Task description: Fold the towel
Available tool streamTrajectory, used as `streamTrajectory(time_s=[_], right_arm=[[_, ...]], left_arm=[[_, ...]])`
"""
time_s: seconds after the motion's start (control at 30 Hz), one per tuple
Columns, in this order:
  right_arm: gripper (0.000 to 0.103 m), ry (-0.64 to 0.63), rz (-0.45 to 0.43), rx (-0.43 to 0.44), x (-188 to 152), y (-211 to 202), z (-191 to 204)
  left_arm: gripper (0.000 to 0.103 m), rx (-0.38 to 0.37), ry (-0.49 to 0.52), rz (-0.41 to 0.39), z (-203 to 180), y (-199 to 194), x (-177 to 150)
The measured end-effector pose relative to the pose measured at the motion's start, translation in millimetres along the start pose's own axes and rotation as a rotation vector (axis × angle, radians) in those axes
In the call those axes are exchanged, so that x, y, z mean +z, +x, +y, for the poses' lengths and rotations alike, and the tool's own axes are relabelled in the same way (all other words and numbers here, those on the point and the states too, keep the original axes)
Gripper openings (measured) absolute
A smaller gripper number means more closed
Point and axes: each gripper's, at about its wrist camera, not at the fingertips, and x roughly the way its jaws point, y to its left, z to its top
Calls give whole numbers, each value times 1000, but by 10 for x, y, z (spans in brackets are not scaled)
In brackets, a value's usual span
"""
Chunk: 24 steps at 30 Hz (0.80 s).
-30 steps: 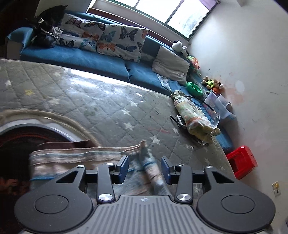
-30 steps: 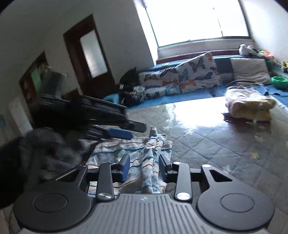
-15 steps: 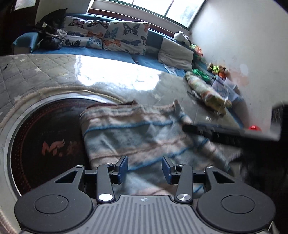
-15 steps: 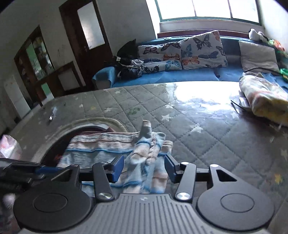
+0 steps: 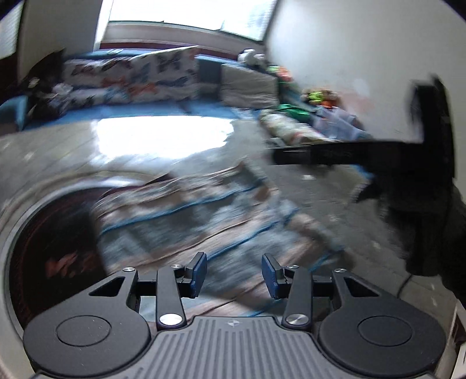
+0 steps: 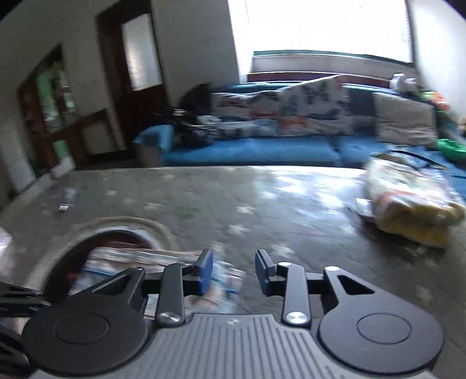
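**Fig.: Striped towel on quilted worktop, both hand-held grippers above it**

Left hand-held gripper (image 5: 234, 274): blue pads apart, nothing pinched betw. them; it hangs over the near part of the striped towel (image 5: 204, 221), tilted downward. Towel (blue, brown & pale bands) lies spread on the grey star-quilted worktop (image 5: 145, 163), its left edge overlapping the dark round inset (image 5: 49, 247) w/ red lettering. Picture is motion-blurred, so towel folds can't be resolved.

Right hand-held gripper (image 6: 234, 272): jaws have just been closing, yet a gap remains; pads press on nothing. Towel (image 6: 227, 280) shows low in the right wrist view, just beyond & beneath the left pad, partly hidden by the gripper body; whether fabric reaches betw. the pads cannot be told. In the left wrist view this same gripper (image 5: 349, 154) appears as a dark bar at upper right, above the towel's far right corner.

Outward: bundled yellow-and-pale cloth (image 6: 413, 201) at the worktop's right side, well apart from the towel. Behind: blue sofa (image 6: 262, 151) w/ butterfly-print cushions (image 6: 305, 108), a grey cushion (image 6: 404, 119), bright window (image 6: 320, 26), dark wooden door (image 6: 137, 75) at left.
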Motion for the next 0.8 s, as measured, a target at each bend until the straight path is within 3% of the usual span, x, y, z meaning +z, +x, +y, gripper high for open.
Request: streamTrajectory(time_s=[0.17,0.33,0.57,0.8], right_arm=[[23,-84,103,111,74,276,177],[20,-108,181,115,15,534,158],[20,-69,198,165,-17,614,8],[19,-54,194,179,-42,645,-23]], left_arm=[[43,-68,80,0,-247,163,67],[43,-137,127,0,-398,328,121],[43,-220,152,13,-513,605,154],[43,-237,153,28,-531,686,76]])
